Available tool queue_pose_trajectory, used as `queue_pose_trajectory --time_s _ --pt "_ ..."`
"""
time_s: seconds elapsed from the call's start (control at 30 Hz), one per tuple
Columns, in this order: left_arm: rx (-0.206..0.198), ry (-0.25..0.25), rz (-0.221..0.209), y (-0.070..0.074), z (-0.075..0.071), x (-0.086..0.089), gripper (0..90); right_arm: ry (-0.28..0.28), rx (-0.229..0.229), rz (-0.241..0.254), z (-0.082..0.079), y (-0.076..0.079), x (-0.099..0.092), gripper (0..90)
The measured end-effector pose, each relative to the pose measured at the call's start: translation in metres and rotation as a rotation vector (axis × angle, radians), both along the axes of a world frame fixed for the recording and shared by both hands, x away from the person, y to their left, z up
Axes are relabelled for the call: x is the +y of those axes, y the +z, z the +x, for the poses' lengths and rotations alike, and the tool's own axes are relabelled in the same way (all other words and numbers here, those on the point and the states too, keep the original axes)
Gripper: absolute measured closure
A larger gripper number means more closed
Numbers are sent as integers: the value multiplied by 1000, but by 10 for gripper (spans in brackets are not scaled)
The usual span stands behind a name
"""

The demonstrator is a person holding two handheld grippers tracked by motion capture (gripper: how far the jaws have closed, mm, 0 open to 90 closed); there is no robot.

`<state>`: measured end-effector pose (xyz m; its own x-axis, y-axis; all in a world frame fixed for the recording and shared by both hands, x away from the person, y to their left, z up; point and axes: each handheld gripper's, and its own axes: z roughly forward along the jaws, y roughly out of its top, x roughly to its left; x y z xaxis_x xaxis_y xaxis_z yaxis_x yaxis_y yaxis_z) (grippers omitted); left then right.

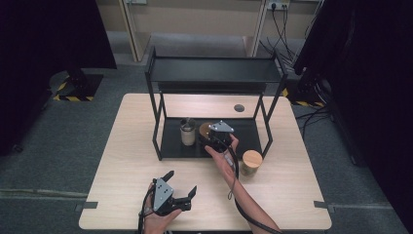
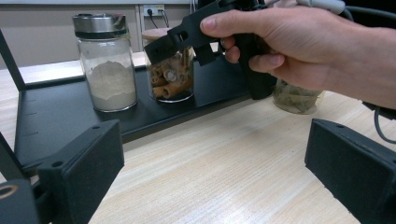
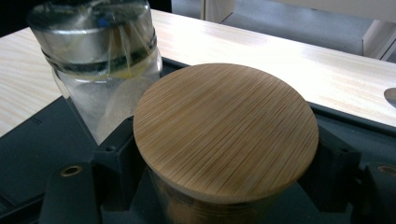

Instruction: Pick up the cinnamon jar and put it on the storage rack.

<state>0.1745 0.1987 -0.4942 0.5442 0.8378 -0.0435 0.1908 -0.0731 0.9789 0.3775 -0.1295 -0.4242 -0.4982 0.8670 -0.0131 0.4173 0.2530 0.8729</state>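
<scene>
A glass jar with a round bamboo lid (image 3: 226, 128) stands on the bottom shelf of a black rack (image 1: 243, 129). My right gripper (image 1: 214, 140) is shut on it, with its black fingers (image 3: 114, 154) pressed to both sides of the glass just under the lid. In the left gripper view this jar (image 2: 170, 77) holds rolled brown sticks, and a hand grips the right gripper's handle (image 2: 252, 56). Close on its left stands a glass jar of white powder (image 2: 106, 60) with a metal lid. My left gripper (image 1: 181, 183) hovers near the table's front edge, open, with nothing between its fingers.
A second bamboo-lidded jar (image 1: 252, 161), with green leaves inside, sits on the table right of the rack. The rack's upper shelf (image 1: 214, 70) hangs over the bottom shelf, and its posts (image 1: 157, 117) stand at the corners. A round hole (image 1: 239, 107) lies behind the rack.
</scene>
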Motion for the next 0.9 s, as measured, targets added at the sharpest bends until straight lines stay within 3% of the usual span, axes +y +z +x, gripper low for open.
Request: queue_pose_trajectory --time_s 0.27,0.6,0.9 --pt "1 0 0 0 0 0 37 -4 3 3 2 0 0 249" --pt "1 1 -1 0 0 0 37 -41 -11 -14 -10 14 5 54" --pt "3 4 -4 0 0 0 37 -22 -28 20 -22 22 -4 45"
